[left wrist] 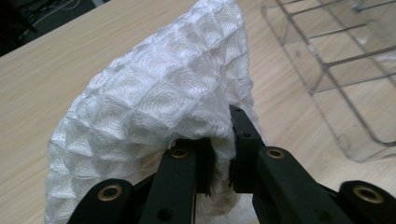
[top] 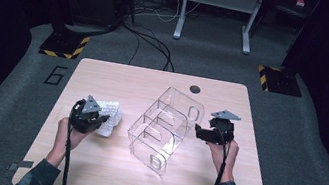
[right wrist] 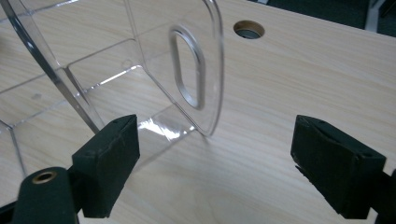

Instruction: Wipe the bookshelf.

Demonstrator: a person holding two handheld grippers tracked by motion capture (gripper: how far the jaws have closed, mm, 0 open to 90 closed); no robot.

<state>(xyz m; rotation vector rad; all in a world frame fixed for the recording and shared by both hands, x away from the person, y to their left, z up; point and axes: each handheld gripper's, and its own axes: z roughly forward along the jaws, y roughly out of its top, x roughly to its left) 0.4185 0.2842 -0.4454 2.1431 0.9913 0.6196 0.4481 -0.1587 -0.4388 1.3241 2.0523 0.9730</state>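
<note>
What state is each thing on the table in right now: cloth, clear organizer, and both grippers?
White waffle cloth: bunched up, pinched in the left gripper, beside the organizer.
Clear organizer: standing on the table, compartments look empty, nothing gripping it.
Left gripper: shut on the cloth.
Right gripper: jaws wide open, nothing between them, next to the organizer's end wall with the oval handle slot.
</note>
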